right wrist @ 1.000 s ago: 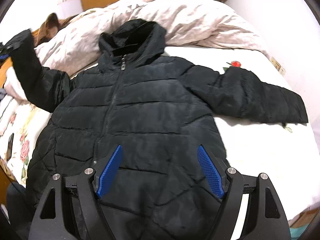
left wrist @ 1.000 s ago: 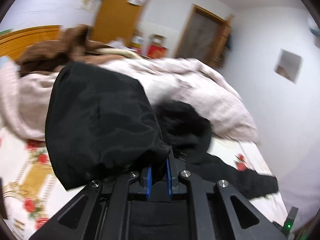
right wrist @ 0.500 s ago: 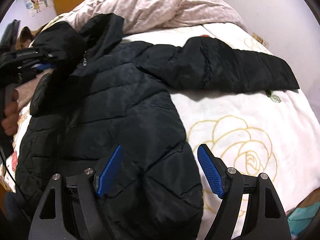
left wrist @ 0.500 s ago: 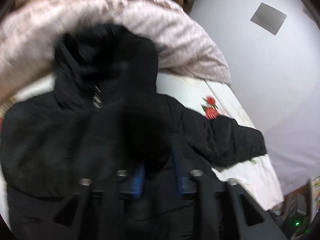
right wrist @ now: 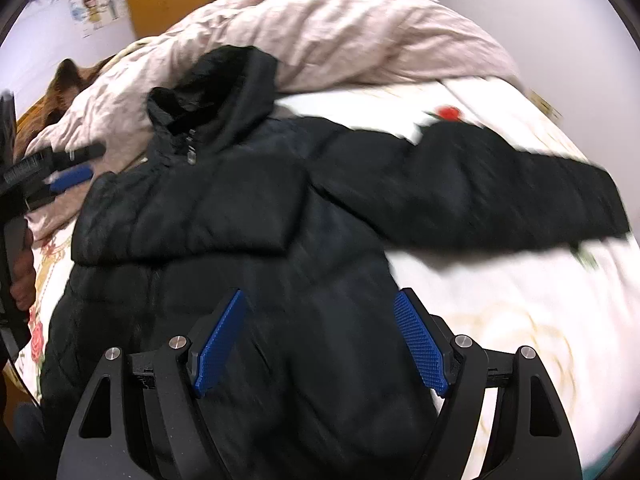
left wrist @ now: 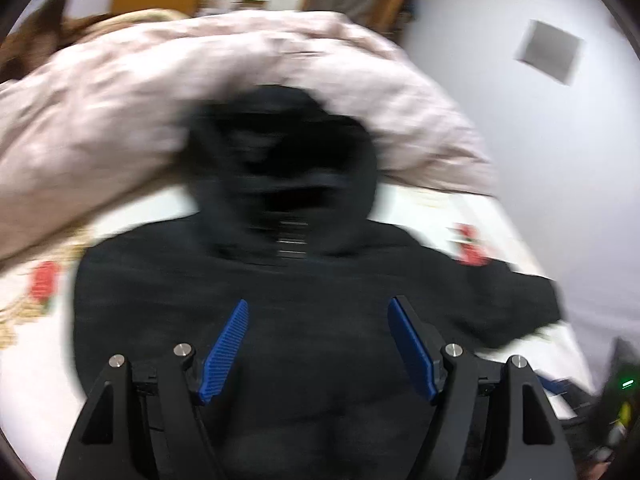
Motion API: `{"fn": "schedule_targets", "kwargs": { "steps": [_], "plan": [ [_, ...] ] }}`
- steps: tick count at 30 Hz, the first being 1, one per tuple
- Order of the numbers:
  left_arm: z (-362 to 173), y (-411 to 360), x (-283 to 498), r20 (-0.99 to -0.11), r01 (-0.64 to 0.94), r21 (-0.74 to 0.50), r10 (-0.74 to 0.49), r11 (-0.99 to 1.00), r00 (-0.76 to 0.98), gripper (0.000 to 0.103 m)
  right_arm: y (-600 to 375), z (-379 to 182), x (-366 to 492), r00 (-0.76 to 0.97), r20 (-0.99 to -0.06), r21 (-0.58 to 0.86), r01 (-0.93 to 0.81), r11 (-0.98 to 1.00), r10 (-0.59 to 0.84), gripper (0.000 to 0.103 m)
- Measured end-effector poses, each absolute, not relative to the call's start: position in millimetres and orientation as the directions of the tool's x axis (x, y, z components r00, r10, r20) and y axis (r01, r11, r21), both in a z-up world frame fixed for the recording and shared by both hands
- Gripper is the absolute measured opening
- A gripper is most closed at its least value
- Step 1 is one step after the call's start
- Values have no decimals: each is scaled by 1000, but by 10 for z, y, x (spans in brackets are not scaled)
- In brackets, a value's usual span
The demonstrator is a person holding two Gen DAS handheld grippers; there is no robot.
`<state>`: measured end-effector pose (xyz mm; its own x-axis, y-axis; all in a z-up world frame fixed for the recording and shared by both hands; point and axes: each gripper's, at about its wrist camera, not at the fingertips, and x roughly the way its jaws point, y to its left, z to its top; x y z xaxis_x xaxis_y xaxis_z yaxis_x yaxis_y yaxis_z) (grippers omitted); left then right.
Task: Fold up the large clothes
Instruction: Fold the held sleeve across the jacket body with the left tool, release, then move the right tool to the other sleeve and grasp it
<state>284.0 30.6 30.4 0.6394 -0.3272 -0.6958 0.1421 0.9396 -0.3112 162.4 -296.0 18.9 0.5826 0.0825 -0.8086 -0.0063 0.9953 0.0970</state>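
Note:
A black hooded puffer jacket (right wrist: 280,240) lies front up on the bed, also in the blurred left wrist view (left wrist: 300,300). Its left sleeve (right wrist: 188,220) is folded across the chest. Its right sleeve (right wrist: 500,200) stretches out to the right. The hood (right wrist: 224,84) rests against the duvet. My left gripper (left wrist: 318,344) is open and empty above the chest; it also shows at the left edge of the right wrist view (right wrist: 68,168). My right gripper (right wrist: 320,340) is open and empty above the jacket's lower body.
A crumpled pink duvet (right wrist: 340,32) is piled at the head of the bed. The white sheet with rose prints (right wrist: 520,312) lies bare right of the jacket. A wall (left wrist: 540,140) runs close along the bed's right side. Wooden doors stand behind.
My left gripper carried the left sleeve over the chest, let it go and opened, then drew back. My right gripper stayed open and swung left over the jacket's lower body.

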Motion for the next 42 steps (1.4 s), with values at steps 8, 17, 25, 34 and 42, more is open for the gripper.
{"fn": "schedule_targets", "kwargs": {
  "steps": [8, 17, 25, 34, 42],
  "plan": [
    [-379, 1098, 3260, -789, -74, -224, -137, 972, 599, 59, -2529, -133, 2720, 549, -828, 83, -91, 992, 120, 47],
    [-703, 917, 3264, -799, -37, -175, -119, 984, 589, 59, -2541, -593, 3041, 478, -873, 70, -69, 995, 95, 47],
    [-332, 1117, 2773, -744, -26, -223, -153, 975, 651, 59, -2553, -262, 2585, 539, -835, 82, -72, 994, 108, 47],
    [-521, 1056, 2755, -809, -75, -191, -114, 979, 576, 59, -2526, -474, 2659, 466, -882, 51, -68, 996, 77, 47],
    [48, 699, 2074, -767, 0, -175, -136, 985, 627, 60, -2740, 171, 1936, 548, -830, 104, -19, 994, 97, 48]
  ]
}}
